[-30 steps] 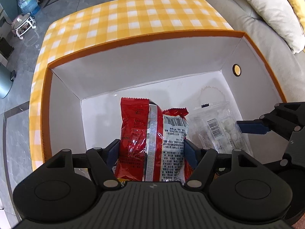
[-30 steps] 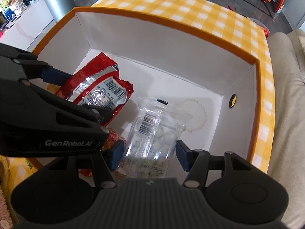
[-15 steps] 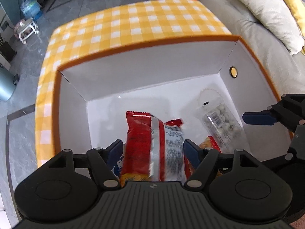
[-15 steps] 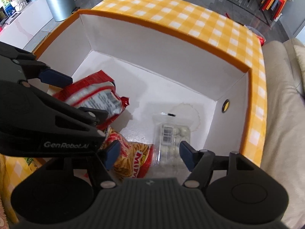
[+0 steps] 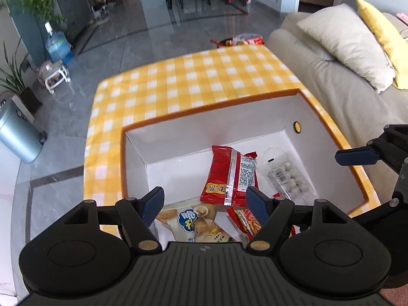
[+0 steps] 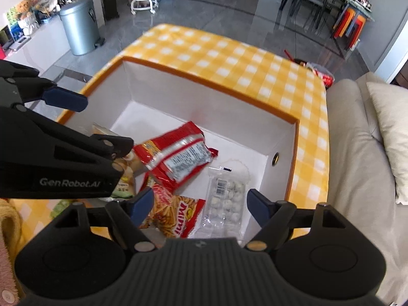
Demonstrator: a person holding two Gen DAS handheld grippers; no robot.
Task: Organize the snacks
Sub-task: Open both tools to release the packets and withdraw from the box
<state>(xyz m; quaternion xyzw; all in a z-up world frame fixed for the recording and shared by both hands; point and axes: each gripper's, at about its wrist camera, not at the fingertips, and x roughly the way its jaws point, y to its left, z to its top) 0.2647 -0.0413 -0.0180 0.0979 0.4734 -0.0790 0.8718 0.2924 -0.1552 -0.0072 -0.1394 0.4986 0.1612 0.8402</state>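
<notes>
Two hand-held grippers over one white box. Left wrist view: left hand-held gripper point(image 5: 205, 201) spread wide, nothing between the blue pads, above the white box point(image 5: 193, 137), which sits on the yellow-checked desk point(image 5: 193, 81). Red snack bag point(image 5: 230, 176) lies on the box floor at centre; clear pack of white balls point(image 5: 289, 178) just beside it at 3 o'clock; pale biscuit bag point(image 5: 196, 223) at 7 o'clock of the red bag, partly under it. Right hand-held gripper's blue pad shows at the 3 o'clock edge.

Right wrist view: right hand-held gripper point(image 6: 200, 205) has just been opening; jaws wide, gripping nothing. Clear pack point(image 6: 225, 201) lies on the box floor below the gap, untouched. Mimi bag point(image 6: 176, 216) just beside it at 9 o'clock; red bag point(image 6: 176, 156) at 11 o'clock, overlapping the Mimi bag. Left hand-held gripper fills the 9 o'clock side.
</notes>
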